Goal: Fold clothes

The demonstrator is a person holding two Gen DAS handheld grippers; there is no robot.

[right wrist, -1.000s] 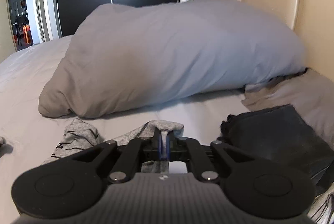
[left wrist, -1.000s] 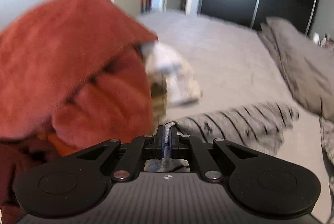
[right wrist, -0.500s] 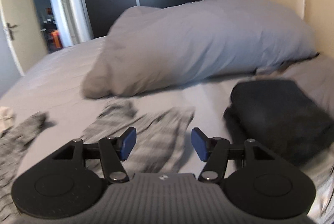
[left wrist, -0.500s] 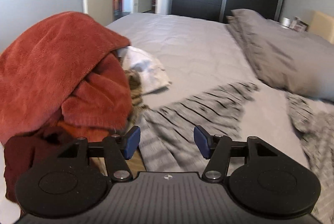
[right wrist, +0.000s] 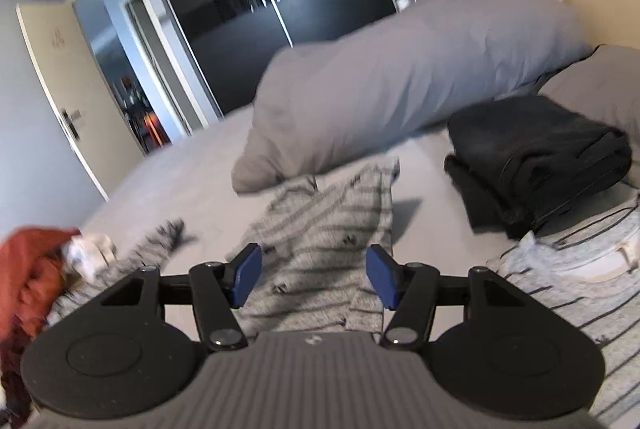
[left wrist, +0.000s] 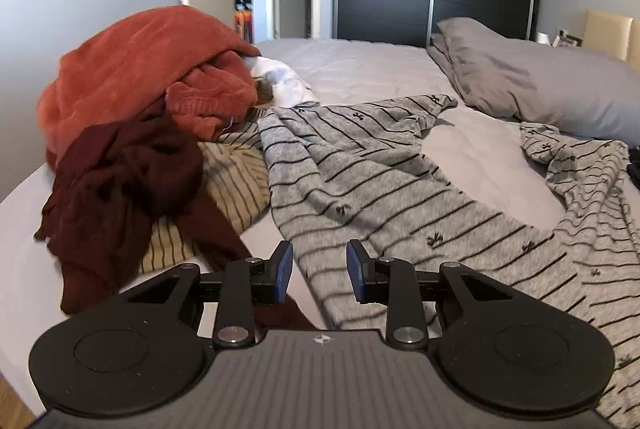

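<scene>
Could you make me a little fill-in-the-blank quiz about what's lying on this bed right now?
1. The grey striped garment lies spread out on the ____.
2. The pile of unfolded clothes is topped by a towel coloured ____.
3. The folded dark garment sits beside the grey ____.
4. Between the fingers of the right gripper nothing is held, so its jaws stand ____.

Missing words: bed; orange-red; pillow; open

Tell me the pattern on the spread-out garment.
Grey with thin black stripes, clearest in the left wrist view.
</scene>
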